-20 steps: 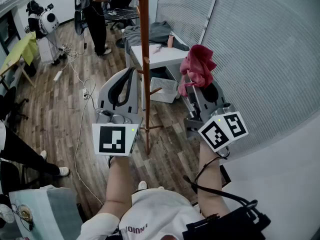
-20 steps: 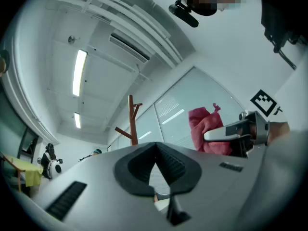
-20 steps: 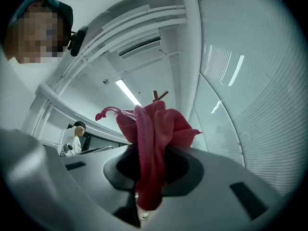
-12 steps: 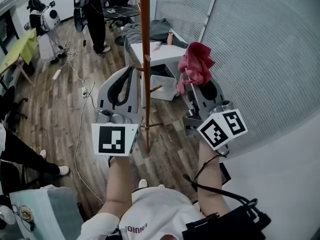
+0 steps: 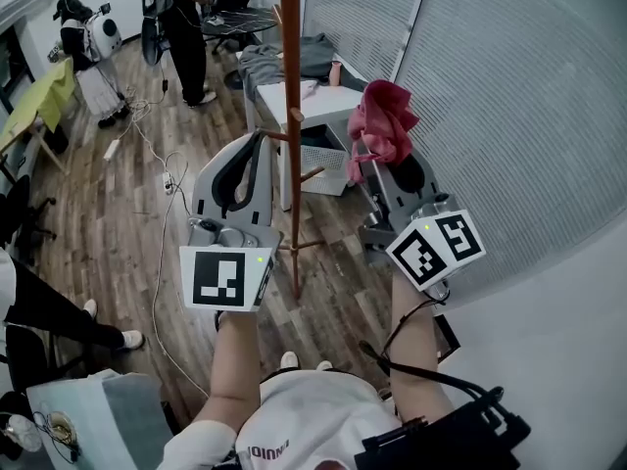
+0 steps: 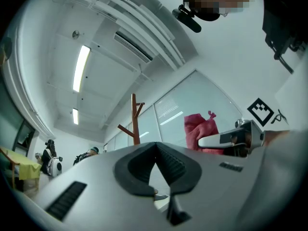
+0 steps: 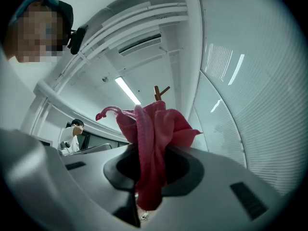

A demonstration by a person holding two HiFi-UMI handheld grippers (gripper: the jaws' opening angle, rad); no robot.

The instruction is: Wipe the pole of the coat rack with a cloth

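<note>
The brown wooden coat rack pole stands upright on the wood floor between my two grippers, with short pegs along it. My right gripper is shut on a bunched red cloth, held up to the right of the pole and apart from it. In the right gripper view the red cloth hangs down between the jaws and the rack top peeks out behind it. My left gripper is shut with nothing in it, just left of the pole. The left gripper view shows the rack and cloth ahead.
A white table with a basket under it stands behind the rack. Slatted blinds cover the right wall. A cable trails over the floor at the left. A person stands at the far back, another person's leg at the left.
Both grippers and the pole have shifted slightly right in the view. The cloth stays clamped in the right gripper. Nothing was let go.
</note>
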